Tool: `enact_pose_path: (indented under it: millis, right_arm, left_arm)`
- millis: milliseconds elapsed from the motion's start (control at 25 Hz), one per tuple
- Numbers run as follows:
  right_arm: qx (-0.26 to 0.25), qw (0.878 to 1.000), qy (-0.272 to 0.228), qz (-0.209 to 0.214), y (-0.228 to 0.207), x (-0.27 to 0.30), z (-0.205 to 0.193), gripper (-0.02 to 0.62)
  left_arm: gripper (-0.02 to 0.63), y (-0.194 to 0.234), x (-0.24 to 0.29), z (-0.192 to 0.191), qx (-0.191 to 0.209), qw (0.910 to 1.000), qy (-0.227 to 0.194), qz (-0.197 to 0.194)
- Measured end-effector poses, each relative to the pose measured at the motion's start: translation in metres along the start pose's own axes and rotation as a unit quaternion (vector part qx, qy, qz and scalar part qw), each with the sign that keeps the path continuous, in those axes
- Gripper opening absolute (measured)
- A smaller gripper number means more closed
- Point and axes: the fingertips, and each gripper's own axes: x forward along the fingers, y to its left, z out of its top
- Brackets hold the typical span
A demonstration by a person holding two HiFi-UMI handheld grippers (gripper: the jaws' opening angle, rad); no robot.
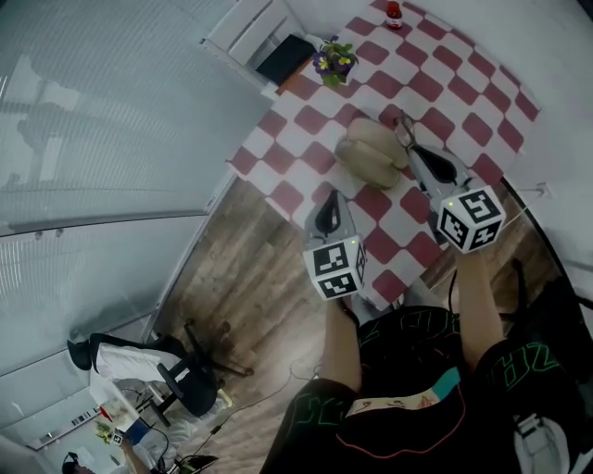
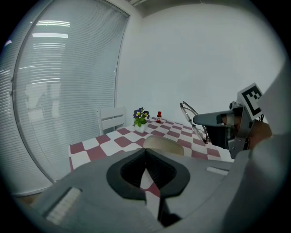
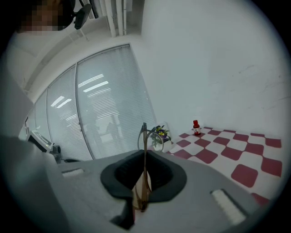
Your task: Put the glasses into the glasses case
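The beige glasses case (image 1: 371,153) lies open on the red-and-white checked table (image 1: 445,65); it shows as a low dome (image 2: 163,145) in the left gripper view. My right gripper (image 1: 414,151) hovers just right of the case, shut on the thin-framed glasses (image 1: 404,130). The glasses stand up between its jaws (image 3: 143,136), and the left gripper view shows them too (image 2: 193,119), held above the table. My left gripper (image 1: 326,207) hangs over the table's near edge, short of the case, jaws together with nothing in them (image 2: 145,157).
A pot of purple flowers (image 1: 334,63) and a small red bottle (image 1: 394,14) stand at the table's far side. A white chair (image 1: 246,32) with a dark item (image 1: 285,57) sits beyond the left corner. Wooden floor and an office chair (image 1: 185,380) lie lower left.
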Motion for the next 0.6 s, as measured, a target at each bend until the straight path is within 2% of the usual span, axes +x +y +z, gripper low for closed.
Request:
enact_pose_path:
  millis: [200,600]
  right_arm:
    - [0.006,1.0,0.016,0.005,0.001,0.017,-0.011,0.018]
    - [-0.006,0.998,0.055,0.017,0.008,0.049,-0.033,0.018]
  left_arm:
    - [0.009,0.002,0.01,-0.008,0.004,0.9999,0.015,-0.005]
    - [0.009,0.024,0.022,-0.012,0.015,0.9995,0.027,0.01]
